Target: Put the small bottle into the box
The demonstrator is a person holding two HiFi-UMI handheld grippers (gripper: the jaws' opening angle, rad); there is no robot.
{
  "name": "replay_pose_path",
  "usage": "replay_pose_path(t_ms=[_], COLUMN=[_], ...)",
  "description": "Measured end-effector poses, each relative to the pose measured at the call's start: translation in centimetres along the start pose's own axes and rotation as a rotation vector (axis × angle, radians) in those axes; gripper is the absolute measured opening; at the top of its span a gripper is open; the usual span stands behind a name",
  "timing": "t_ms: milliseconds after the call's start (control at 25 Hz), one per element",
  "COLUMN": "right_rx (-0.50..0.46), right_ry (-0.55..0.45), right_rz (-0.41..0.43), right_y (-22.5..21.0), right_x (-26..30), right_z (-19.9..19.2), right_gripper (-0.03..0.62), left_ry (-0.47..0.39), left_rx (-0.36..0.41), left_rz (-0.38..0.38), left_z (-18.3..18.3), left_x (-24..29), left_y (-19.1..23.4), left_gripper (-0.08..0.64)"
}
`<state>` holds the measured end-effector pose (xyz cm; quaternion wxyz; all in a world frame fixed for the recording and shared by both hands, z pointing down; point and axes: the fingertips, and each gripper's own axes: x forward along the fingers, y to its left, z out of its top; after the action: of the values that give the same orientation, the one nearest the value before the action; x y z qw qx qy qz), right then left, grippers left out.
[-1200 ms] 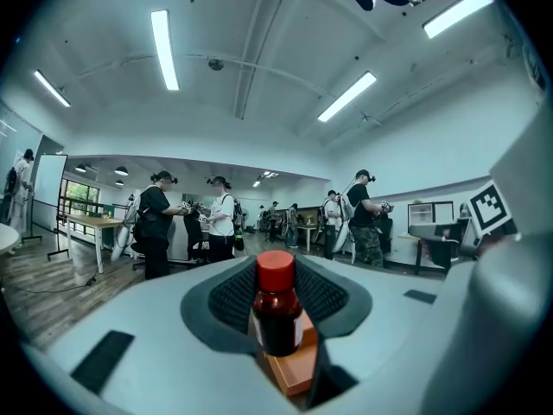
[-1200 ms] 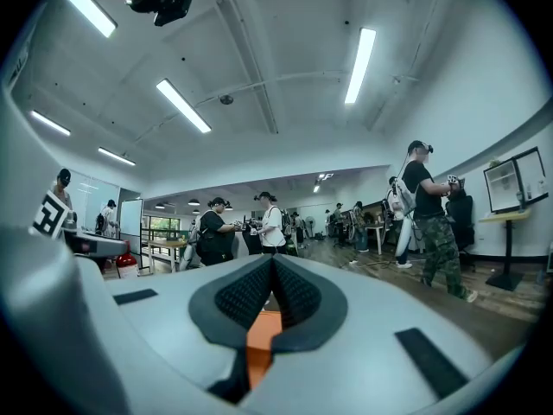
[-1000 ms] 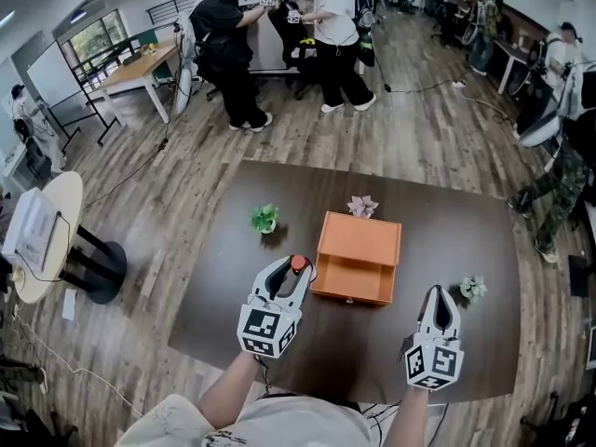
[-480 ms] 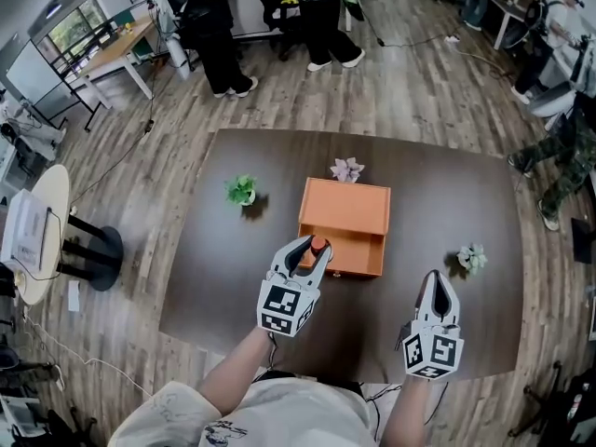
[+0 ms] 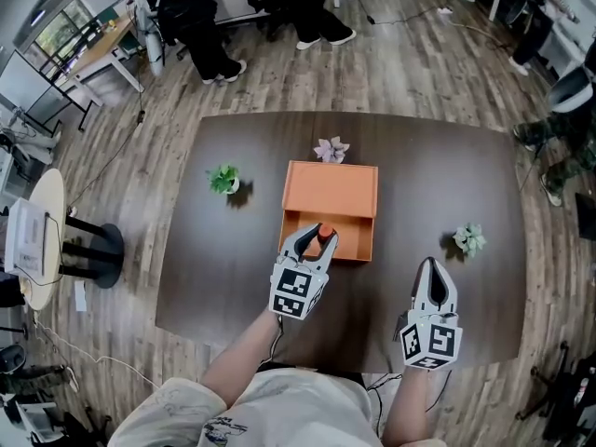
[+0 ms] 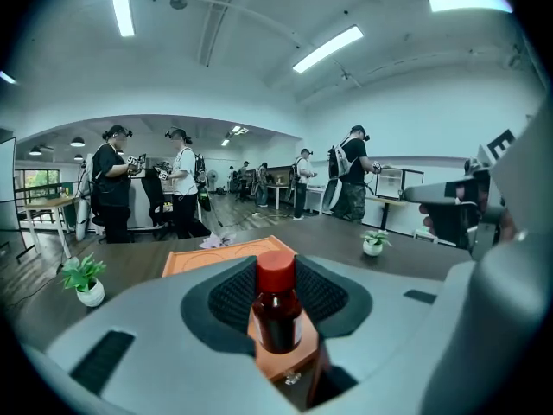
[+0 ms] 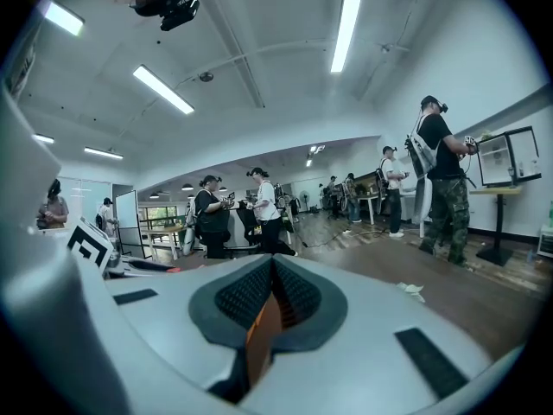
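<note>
the left claw (image 5: 318,237) pinches the small bottle (image 6: 276,311) by its body, red cap up, over the open front part of the orange box (image 5: 331,186). the right claw (image 5: 433,268) is pressed together on nothing, right of the box's front edge, above the dark worktop (image 5: 438,175).

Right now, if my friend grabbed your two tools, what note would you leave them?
Left tool: shut on the small bottle, red cap up, held over the near side of the orange box.
Right tool: shut, holding nothing, by the table's front edge, right of the box.
Done: bottle picked up and brought to the box.
Left to do: lower it into the box and let go.
</note>
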<state>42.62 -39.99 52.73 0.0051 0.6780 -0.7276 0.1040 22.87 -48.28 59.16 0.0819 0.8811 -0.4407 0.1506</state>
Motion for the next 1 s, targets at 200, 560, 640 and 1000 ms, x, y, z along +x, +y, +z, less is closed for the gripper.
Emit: replay_pose_path(t_ms=[200,560,640,1000], right_rx=[0.005,0.009,0.009,0.016], right_ry=[0.006,0.009,0.007,0.011], right_rz=[0.014,0.027,0.028,0.025], right_y=[-0.4,-0.8,-0.9,-1.1], right_x=[0.3,0.9,1.0,0.7], right_z=[-0.3,-0.3,-0.3,-0.6], right_gripper=[0.002,0.000,0.000,0.000], left_ry=[0.070,0.158,0.160,0.179], left_rx=[0.012,0.047,0.057,0.063], left_rz=[-0.017,-0.033,-0.035,-0.031], left_z=[-2.2,-4.7,-4.5,-5.3], left_x=[2.2,4.9,5.2,3.8], left_y=[-0.9,-1.4,-1.5,-1.8], left_gripper=[0.135,0.135,0.135,0.137])
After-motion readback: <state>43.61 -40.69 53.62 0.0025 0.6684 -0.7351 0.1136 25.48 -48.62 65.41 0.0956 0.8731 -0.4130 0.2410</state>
